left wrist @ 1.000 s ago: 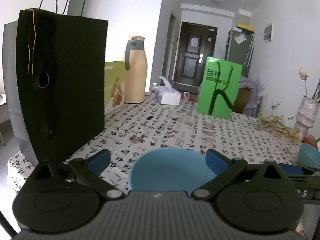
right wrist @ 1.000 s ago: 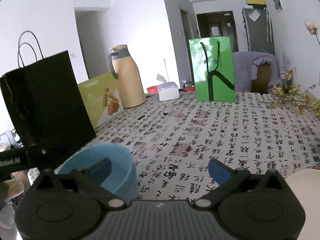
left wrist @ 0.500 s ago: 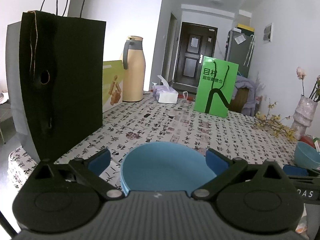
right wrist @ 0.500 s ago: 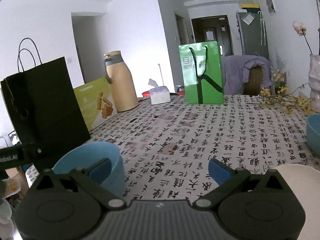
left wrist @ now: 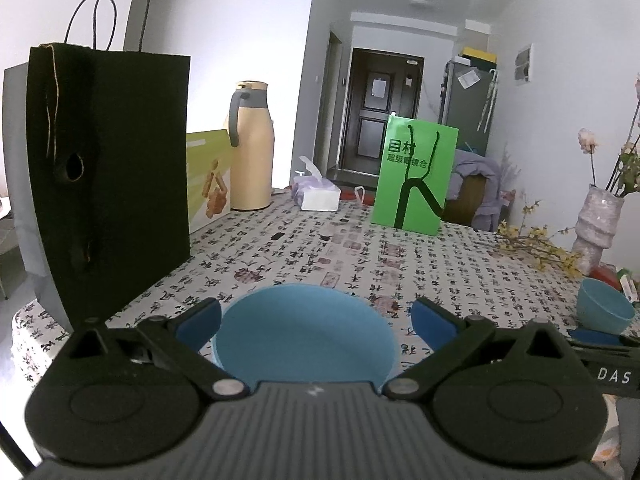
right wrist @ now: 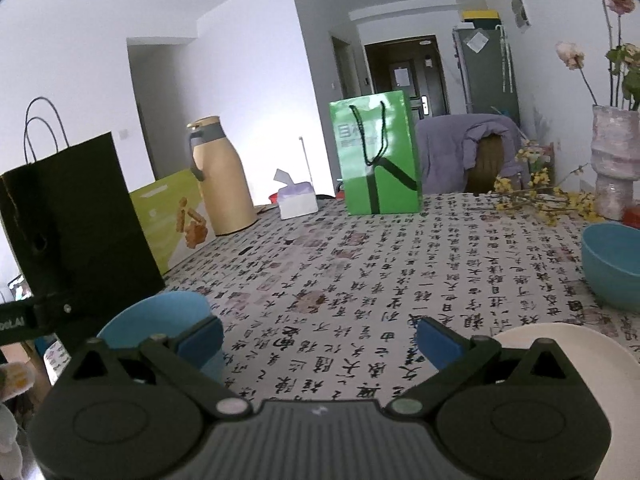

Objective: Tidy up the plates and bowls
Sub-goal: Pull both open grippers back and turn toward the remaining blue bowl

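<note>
Blue pads of the left gripper gape wide around the blue bowl, gripping nothing; it has lifted back slightly, bowl seemingly released. The right gripper gapes empty, white plate just right, second bowl beyond.

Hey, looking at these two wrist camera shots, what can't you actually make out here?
- Near blue bowl: left wrist view, its front and base hidden behind the left gripper body.
- White plate: right wrist view, partly covered by the right gripper and cut by the frame edge.
- Far blue bowl: right wrist view, cut off at the right edge.
- Black paper bag contents: hidden by its walls in both views.
</note>
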`<state>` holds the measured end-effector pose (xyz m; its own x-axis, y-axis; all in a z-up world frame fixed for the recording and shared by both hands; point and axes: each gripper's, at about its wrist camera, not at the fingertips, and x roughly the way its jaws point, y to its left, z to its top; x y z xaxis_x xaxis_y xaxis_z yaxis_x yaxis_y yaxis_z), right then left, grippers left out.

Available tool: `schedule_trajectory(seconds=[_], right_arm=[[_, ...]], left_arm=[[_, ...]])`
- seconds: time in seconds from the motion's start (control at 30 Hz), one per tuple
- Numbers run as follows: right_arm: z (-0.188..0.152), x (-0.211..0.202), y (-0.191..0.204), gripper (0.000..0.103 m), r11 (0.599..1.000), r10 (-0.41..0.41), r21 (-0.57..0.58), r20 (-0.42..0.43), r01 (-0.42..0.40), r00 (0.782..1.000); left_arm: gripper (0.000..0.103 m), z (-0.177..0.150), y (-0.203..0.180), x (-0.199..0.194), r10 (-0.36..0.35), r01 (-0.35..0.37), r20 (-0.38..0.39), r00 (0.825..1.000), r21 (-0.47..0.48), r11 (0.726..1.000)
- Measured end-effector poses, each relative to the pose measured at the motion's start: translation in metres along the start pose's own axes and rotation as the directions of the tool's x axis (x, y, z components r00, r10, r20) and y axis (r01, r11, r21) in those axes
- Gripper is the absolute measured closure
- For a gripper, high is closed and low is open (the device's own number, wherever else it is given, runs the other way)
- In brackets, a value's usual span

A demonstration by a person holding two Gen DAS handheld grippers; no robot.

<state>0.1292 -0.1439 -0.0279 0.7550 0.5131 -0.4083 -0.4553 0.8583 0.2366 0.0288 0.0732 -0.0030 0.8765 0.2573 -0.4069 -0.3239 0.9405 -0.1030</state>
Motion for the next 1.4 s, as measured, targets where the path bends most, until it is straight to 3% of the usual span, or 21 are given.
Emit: schedule_trajectory(seconds=[1.4], right_arm=[[0.017, -0.024, -0.102, 0.0, 0.99, -0.136, 0.048, 0.099, 0.132, 0.986]], left_arm=[[0.0, 0.01, -0.078, 0.019, -0.063, 0.062, 0.029, 0.998, 0.027, 0.998]])
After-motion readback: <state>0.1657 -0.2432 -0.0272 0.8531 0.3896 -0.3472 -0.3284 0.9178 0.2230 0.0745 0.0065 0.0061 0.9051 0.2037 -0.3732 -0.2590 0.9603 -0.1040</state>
